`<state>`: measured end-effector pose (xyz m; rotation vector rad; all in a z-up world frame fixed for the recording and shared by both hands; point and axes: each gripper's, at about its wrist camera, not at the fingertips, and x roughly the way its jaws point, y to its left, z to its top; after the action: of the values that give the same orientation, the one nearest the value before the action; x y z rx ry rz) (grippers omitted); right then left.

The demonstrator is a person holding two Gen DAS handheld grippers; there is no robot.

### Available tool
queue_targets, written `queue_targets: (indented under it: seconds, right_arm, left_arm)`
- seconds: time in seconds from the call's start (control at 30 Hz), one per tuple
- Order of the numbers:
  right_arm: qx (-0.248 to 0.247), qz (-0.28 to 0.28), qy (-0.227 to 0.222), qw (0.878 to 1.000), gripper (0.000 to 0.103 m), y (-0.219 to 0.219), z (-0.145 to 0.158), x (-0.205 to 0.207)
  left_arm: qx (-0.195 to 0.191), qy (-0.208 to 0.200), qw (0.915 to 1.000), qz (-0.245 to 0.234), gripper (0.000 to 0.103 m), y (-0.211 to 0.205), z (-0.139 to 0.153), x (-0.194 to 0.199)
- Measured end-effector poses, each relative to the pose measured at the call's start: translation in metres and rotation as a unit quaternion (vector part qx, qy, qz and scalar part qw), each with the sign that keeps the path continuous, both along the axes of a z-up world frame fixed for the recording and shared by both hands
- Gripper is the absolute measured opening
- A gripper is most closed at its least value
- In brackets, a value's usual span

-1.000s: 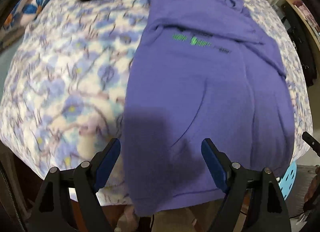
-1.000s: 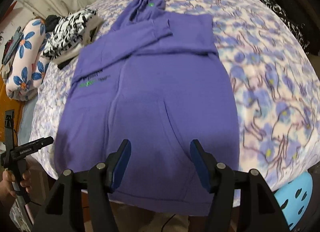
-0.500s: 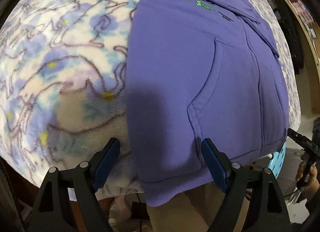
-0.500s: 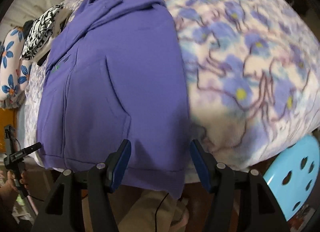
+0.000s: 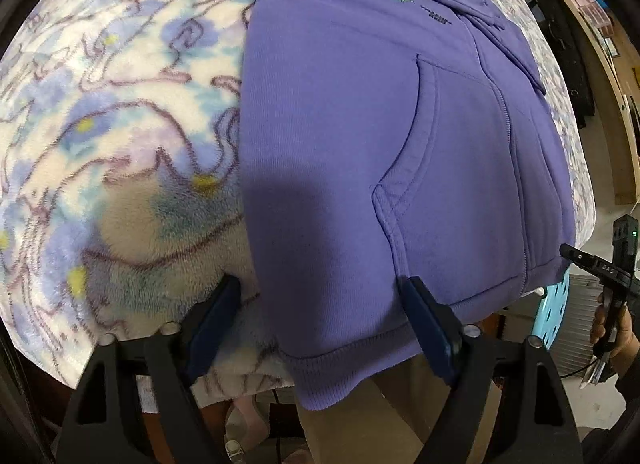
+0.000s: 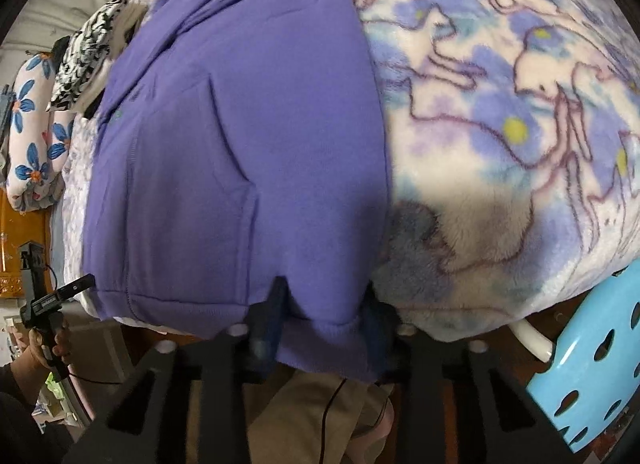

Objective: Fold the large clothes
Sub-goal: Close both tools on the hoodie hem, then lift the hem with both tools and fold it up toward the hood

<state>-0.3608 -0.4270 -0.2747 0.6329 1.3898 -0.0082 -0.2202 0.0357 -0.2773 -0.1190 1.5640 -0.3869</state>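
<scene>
Purple fleece hoodie [image 5: 360, 136] lying lengthwise, hood pointing away; left gripper [image 5: 320, 312] spread wide, right gripper [image 6: 324, 318] straddling hem, unclenched.

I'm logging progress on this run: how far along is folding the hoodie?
Done: the purple hoodie lies flat on the floral blanket, sleeves folded across the chest. In hand: the left gripper and right gripper straddle the two hem corners, neither visibly clamped. Left: lifting the hem and folding the body up.

Hoodie [image 5: 360, 124] lies on blanket [image 5: 120, 104], hem overhanging the edge.
</scene>
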Motion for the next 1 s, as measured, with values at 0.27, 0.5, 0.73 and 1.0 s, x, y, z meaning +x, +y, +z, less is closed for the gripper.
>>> queue_targets:
  seconds: [0.27, 0.5, 0.73, 1.0]
  right_arm:
    - [-0.005, 0.034, 0.005, 0.999, 0.020, 0.021, -0.007, 0.020]
    - [-0.018, 0.045, 0.021, 0.999, 0.018, 0.025, -0.007, 0.024]
    - [0.015, 0.026, -0.023, 0.999, 0.015, 0.015, 0.032, 0.035]
    - [0.088, -0.050, -0.147, 0.984, 0.015, -0.025, 0.091, 0.092]
  left_arm:
    - [-0.017, 0.016, 0.9997, 0.011, 0.063, 0.001, -0.003, -0.004]
    - [-0.013, 0.009, 0.9997, -0.021, 0.011, -0.025, 0.001, -0.003]
    - [-0.062, -0.021, 0.9970, -0.042, 0.009, -0.046, 0.050, 0.017]
    - [-0.194, -0.110, 0.9726, 0.066, 0.009, -0.044, 0.126, 0.092]
